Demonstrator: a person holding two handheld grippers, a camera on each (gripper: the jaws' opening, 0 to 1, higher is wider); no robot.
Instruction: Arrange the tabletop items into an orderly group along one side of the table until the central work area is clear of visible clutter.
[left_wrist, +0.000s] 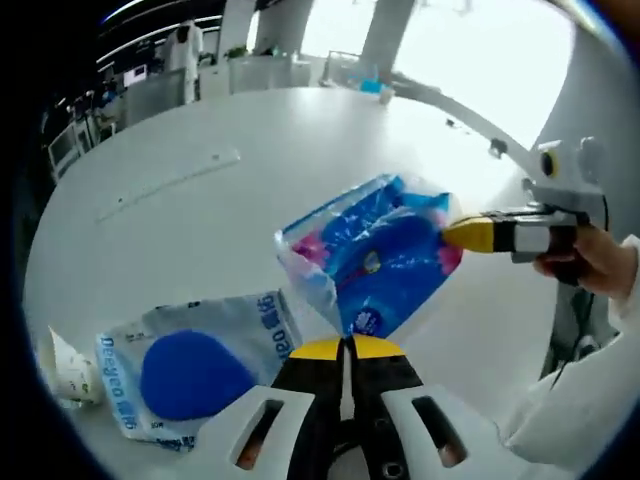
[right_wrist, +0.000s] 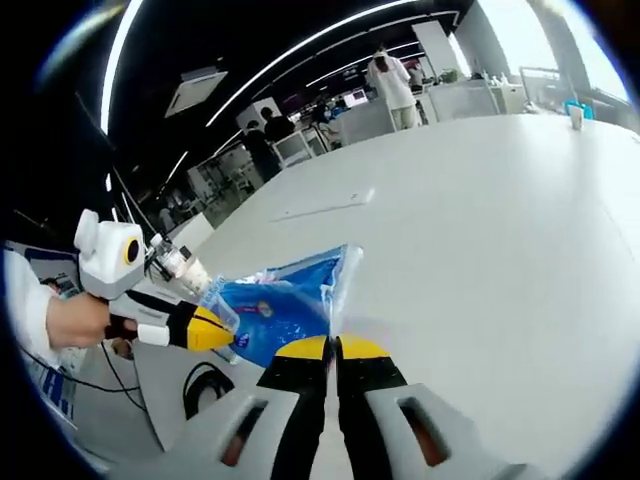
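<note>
Both grippers hold 1 blue tissue pack (left_wrist: 385, 255) up off the white surface (left_wrist: 200, 210). The left gripper (left_wrist: 348, 346) has its fingers clenched on the near corner of the pack. The right gripper (right_wrist: 333, 347) pinches the far corner. Just beside the pack lies a flat bag with a blue circle (left_wrist: 190, 365). I think the pack is being carried; next it needs setting down beside that bag.

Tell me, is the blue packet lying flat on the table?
No, both tongs hold the blue packet at opposite ends.
</note>
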